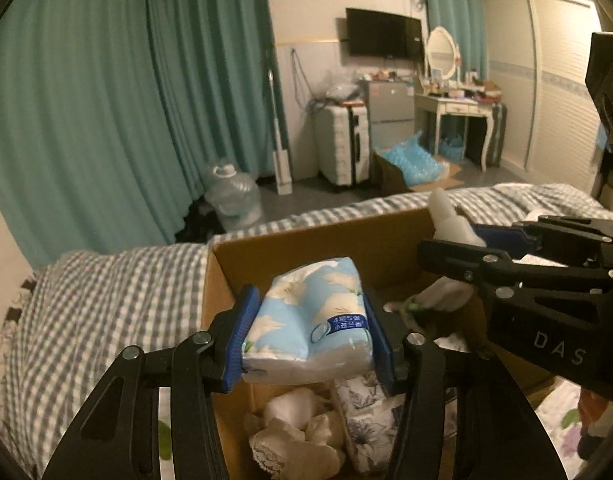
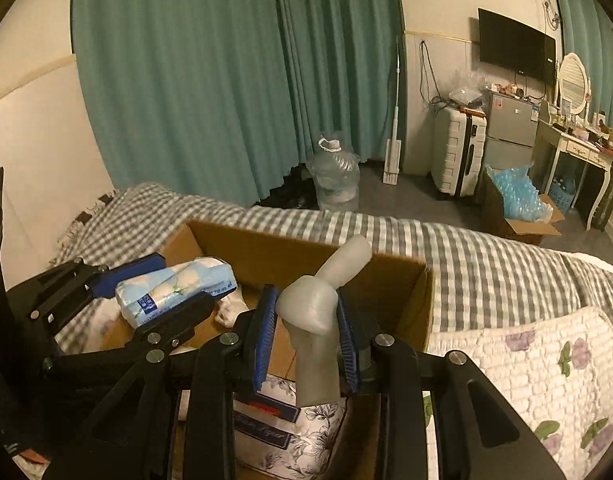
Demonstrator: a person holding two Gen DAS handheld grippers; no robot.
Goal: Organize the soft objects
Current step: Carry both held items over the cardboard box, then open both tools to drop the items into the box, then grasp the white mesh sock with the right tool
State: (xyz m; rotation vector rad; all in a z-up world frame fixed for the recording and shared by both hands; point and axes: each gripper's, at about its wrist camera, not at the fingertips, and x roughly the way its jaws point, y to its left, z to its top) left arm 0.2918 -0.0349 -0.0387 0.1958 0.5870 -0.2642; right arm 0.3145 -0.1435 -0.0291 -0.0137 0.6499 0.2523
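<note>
My left gripper (image 1: 306, 332) is shut on a light blue flowered tissue pack (image 1: 310, 320) and holds it above an open cardboard box (image 1: 266, 252) on the bed. My right gripper (image 2: 306, 332) is shut on a soft translucent grey piece (image 2: 314, 316) over the same box (image 2: 406, 304). In the left wrist view the right gripper (image 1: 458, 240) comes in from the right with the pale piece (image 1: 446, 212) in it. In the right wrist view the left gripper (image 2: 158, 280) holds the tissue pack (image 2: 174, 288) at the left. Beige cloths (image 1: 294, 432) and a flowered pack (image 1: 362, 412) lie in the box.
The box sits on a grey checked blanket (image 1: 106, 312). A flowered quilt (image 2: 538, 368) lies to the right. Beyond the bed stand teal curtains (image 1: 106, 80), a water jug (image 2: 338, 176), a white suitcase (image 1: 342, 144), a small fridge (image 1: 390, 108) and a dressing table (image 1: 454, 108).
</note>
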